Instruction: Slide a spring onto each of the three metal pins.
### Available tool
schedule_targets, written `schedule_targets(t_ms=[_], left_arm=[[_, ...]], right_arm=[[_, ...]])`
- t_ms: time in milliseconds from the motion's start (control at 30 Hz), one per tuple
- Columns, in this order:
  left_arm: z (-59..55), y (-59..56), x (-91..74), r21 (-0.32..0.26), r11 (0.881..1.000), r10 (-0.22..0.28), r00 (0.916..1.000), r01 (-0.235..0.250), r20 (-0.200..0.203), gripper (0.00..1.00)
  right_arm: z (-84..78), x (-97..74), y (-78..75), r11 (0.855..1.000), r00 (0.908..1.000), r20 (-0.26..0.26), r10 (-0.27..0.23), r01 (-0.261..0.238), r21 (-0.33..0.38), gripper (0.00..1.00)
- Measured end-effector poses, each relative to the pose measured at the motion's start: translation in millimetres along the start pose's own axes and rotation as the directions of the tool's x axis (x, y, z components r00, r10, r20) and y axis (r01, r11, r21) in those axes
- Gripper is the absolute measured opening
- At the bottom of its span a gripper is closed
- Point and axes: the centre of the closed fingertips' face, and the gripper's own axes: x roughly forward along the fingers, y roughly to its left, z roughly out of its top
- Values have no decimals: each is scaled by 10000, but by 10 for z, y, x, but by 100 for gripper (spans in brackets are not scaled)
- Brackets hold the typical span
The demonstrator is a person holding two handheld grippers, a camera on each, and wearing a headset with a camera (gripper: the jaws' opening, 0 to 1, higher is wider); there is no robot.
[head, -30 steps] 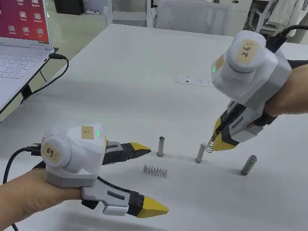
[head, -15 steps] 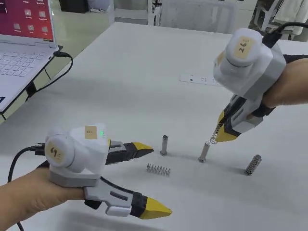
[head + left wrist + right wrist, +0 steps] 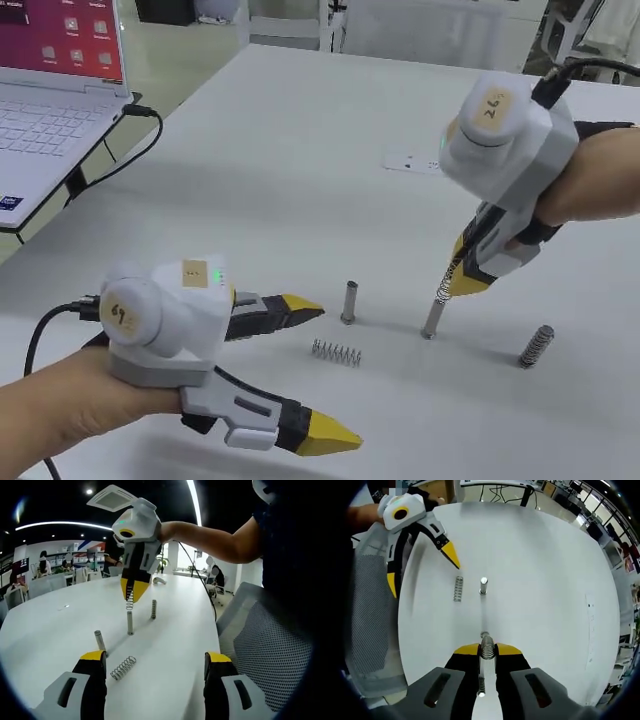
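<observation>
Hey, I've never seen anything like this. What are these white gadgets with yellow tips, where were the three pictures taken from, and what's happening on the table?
These are not robot arms. A person holds a hand-worked gripper in each hand, and each gripper has two yellow-tipped jaws. The big picture comes from a camera on the person's head, looking down at the white table. The two round pictures come from cameras riding on the grippers, looking out along their jaws.

The right gripper is shut on a small spring, held right over the top of the middle pin of three upright metal pins. In the head view, the pin to its right already wears a spring. The pin to its left is bare, and a loose spring lies flat near it. The left gripper is open and holds nothing. A laptop stands off to the left.
</observation>
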Motion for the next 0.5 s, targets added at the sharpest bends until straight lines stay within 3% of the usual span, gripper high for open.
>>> schedule_targets(t_ms=[500], left_arm=[[-24, -5, -16, -18, 10000, 23, 10000, -24, -85, 75]], right_arm=[[-14, 76, -3, 9998, 9997, -116, 206, -205, 62, 8]])
